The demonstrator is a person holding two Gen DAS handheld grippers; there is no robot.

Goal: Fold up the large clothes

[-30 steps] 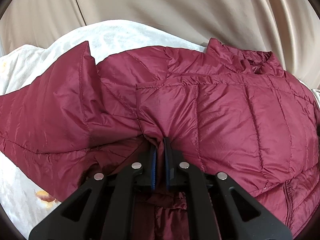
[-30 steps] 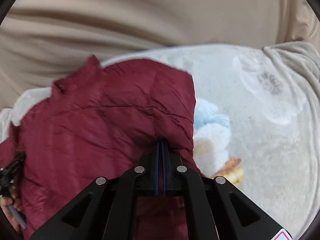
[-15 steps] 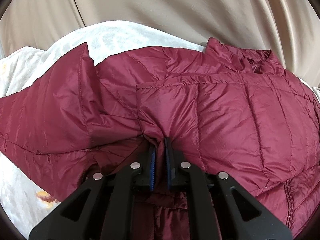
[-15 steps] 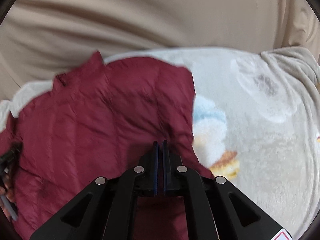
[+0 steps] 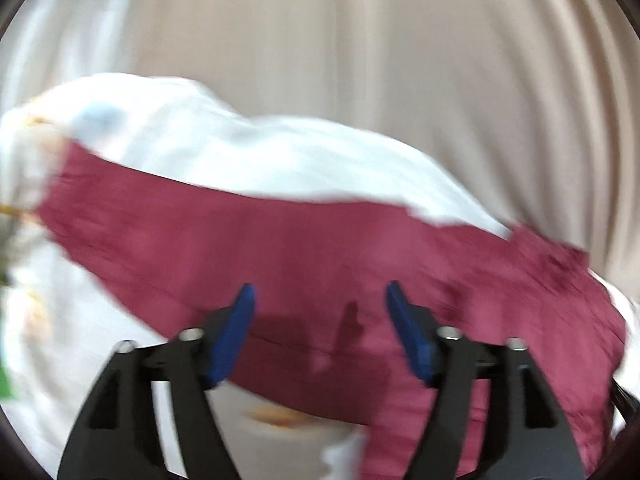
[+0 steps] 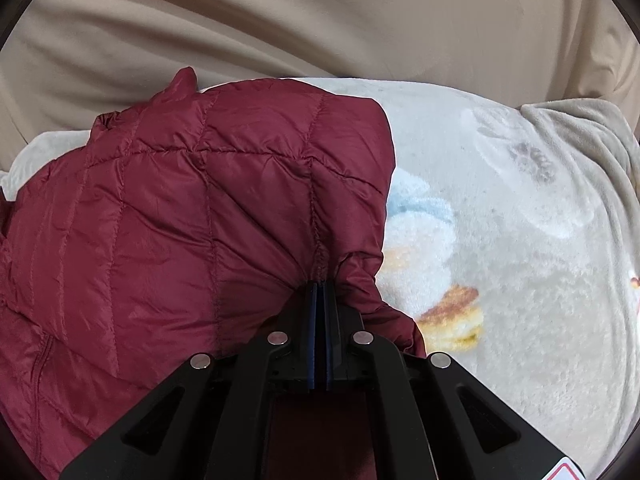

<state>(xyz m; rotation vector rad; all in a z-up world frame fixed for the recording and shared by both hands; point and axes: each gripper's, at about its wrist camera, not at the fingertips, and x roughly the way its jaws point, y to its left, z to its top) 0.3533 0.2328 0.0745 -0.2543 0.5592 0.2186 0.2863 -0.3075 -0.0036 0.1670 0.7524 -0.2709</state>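
Observation:
A dark red quilted puffer jacket (image 6: 192,216) lies on a white fleece blanket (image 6: 500,240). My right gripper (image 6: 319,286) is shut on the jacket's edge by a seam, the fabric bunched at its blue pads. In the blurred left wrist view the jacket (image 5: 320,256) stretches across the middle as a long red band. My left gripper (image 5: 319,296) is open and empty just above it, its blue pads (image 5: 234,330) wide apart.
The blanket (image 5: 240,152) has a cartoon print in blue and orange (image 6: 432,256). A beige curtain (image 6: 320,20) hangs behind the bed. A beige throw (image 6: 580,140) lies at the far right.
My left gripper has let go of the jacket, opened wide and swung quickly away, so its view is blurred. My right gripper still holds the jacket's edge.

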